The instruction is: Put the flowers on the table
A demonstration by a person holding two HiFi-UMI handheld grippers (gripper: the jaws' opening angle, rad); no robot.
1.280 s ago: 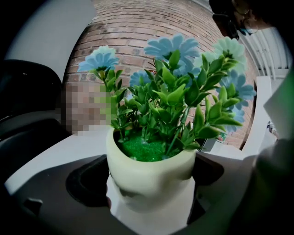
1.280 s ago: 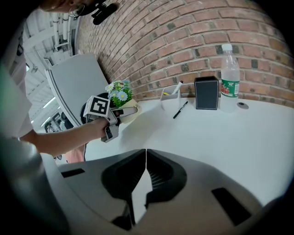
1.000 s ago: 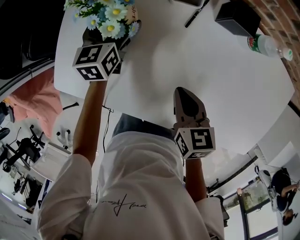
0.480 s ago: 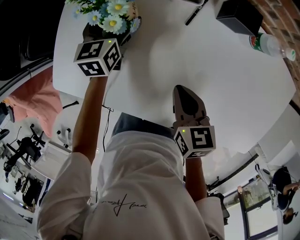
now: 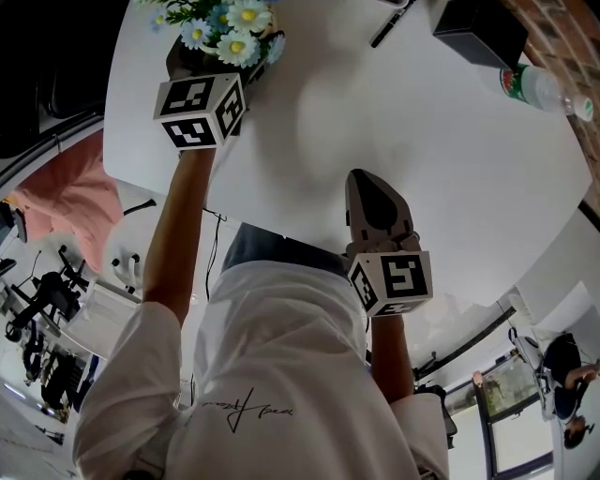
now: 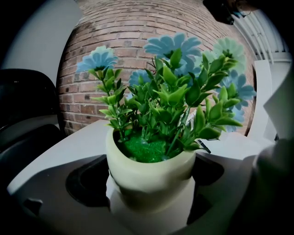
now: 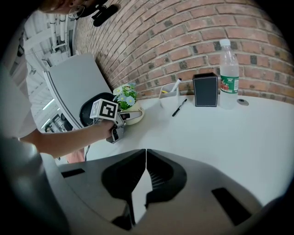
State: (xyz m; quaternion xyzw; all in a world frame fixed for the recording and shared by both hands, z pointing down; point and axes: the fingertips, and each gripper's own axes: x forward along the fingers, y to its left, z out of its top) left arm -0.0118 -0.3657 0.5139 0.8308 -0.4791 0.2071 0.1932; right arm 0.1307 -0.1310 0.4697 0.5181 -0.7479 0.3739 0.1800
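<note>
**Head view.** The white table [image 5: 441, 159] has a smooth, matte top with a rounded edge. At its near-left edge, the left gripper [image 5: 216, 73] reaches in over the top, its checkered marker cube [image 5: 200, 111] facing up. The flowers [image 5: 230, 23] bunch just beyond the cube, over the table's left part. The right gripper [image 5: 364, 187] is a dark, tapered wedge over the near edge of the table. At the table's far-right side are a boxy black box [image 5: 473, 33] and a clear plastic bottle [image 5: 534, 89] lying across the view.

**Left gripper view.** The jaws are clamped on either side of a glossy, cream, rounded pot [image 6: 149, 172]. Stiff plastic-looking green leaves and pale blue daisy-like blooms rise from it. A white surface lies directly below the pot, but whether the pot touches it cannot be told. A rough red brick wall [image 6: 124, 27] stands behind the table.

**Right gripper view.** The dark moulded jaws are pressed together to a thin slit with nothing between them, above the table's near side. Across the table, the potted flowers sit at its far-left edge. A slim black pen [image 7: 179, 107] lies toward the table's back.
</note>
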